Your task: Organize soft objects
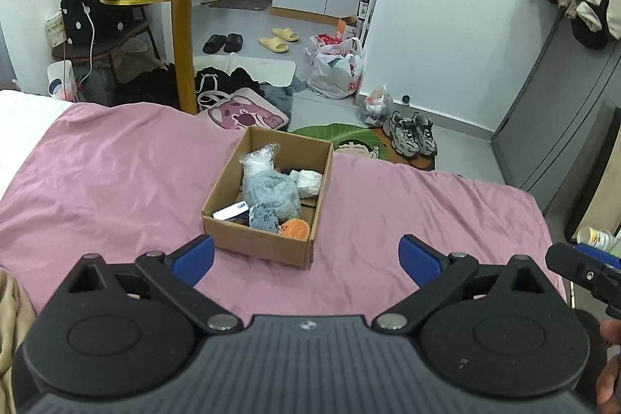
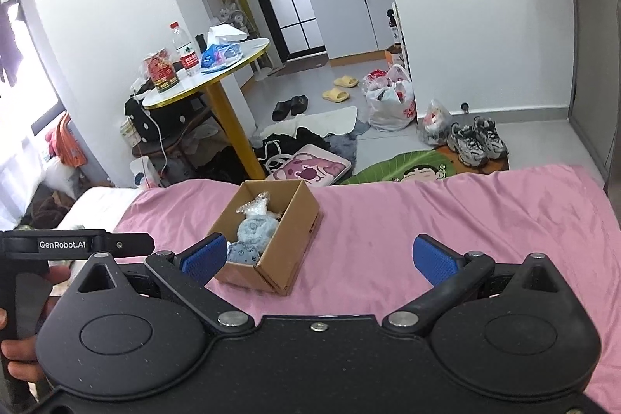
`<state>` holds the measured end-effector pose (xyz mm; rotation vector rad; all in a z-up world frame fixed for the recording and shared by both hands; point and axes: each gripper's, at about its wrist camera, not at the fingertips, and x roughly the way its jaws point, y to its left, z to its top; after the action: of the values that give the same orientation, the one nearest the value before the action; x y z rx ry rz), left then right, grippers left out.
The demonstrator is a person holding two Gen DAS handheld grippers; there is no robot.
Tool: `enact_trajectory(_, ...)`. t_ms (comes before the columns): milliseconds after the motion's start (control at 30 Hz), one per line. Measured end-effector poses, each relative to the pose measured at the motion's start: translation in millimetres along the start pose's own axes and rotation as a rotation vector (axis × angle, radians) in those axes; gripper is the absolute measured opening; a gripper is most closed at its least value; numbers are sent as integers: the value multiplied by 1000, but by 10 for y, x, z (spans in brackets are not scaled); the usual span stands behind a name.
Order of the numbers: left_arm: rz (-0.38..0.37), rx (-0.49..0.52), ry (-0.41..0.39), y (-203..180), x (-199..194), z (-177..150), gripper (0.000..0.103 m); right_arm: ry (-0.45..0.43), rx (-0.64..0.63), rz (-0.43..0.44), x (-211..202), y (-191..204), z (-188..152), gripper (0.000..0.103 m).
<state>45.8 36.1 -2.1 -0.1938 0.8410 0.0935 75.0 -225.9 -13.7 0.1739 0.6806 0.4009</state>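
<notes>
Cardboard box (image 1: 268, 198) of soft things lies dead ahead of the left gripper (image 1: 306, 258), ahead-left of the right gripper (image 2: 318, 260); both jaws spread, empty.

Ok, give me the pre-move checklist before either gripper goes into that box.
1. Left hand-held gripper open and empty: ok.
2. Right hand-held gripper open and empty: ok.
3. Cardboard box upright on the pink sheet, top open: ok.
4. Blue fluffy item on top and reachable: ok.
5. Orange item free of the box corner: cannot tell.
6. Soft items left loose on the sheet: none visible, ok.
</notes>
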Motion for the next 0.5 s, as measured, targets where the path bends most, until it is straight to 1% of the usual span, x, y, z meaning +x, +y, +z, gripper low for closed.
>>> enact_trajectory(300, 17, 28, -3, -47, -49, -86, 100, 20, -33, 7, 18, 51, -49, 103)
enact_trajectory(500, 22, 43, -3, -64, -49, -98, 100, 38, -46, 28, 46, 74, -63, 103)
